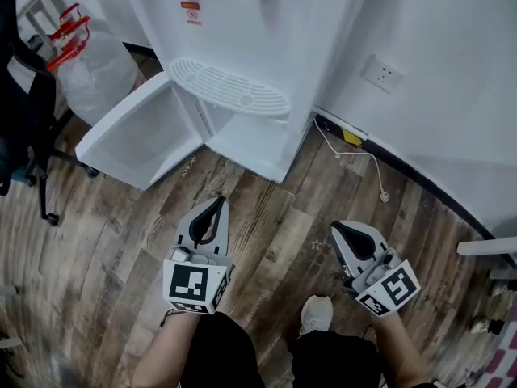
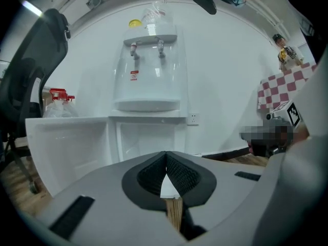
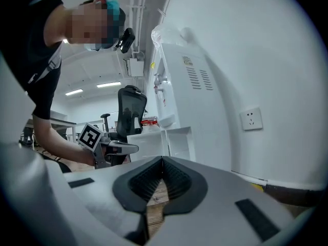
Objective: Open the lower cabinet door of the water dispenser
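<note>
Lower cabinet door point(image 1: 137, 140) of the white water dispenser point(image 1: 242, 23) stands swung wide open toward the left of the head view, showing its inner face. Beside its hinge the compartment point(image 1: 246, 132) lies exposed, under the slotted drip tray point(image 1: 230, 87). In the left gripper view the door point(image 2: 66, 142) reaches out to the left of the dispenser point(image 2: 148, 70).

Both tongs are held over the wooden floor point(image 1: 121, 241), well apart from the door and the dispenser, and touch nothing. The left tongs point(image 1: 218, 204) point toward the open compartment. Their jaws are together, the ribbed pads meeting at the tips point(image 2: 165, 155) with nothing between them. The right tongs point(image 1: 341, 231) sit further right. Their jaws are likewise closed on nothing point(image 3: 162, 160), and their camera catches the left tongs point(image 3: 128, 148) off to its left.

An office chair point(image 1: 24, 111) stands at the far left, near a clear water bottle point(image 1: 97, 71) with red handles. On the wall to the right of the dispenser is a wall socket point(image 1: 382, 73), and below it a white cable point(image 1: 359, 156) trails across the floor. A shoe point(image 1: 317, 314) shows low between the two tongs.
</note>
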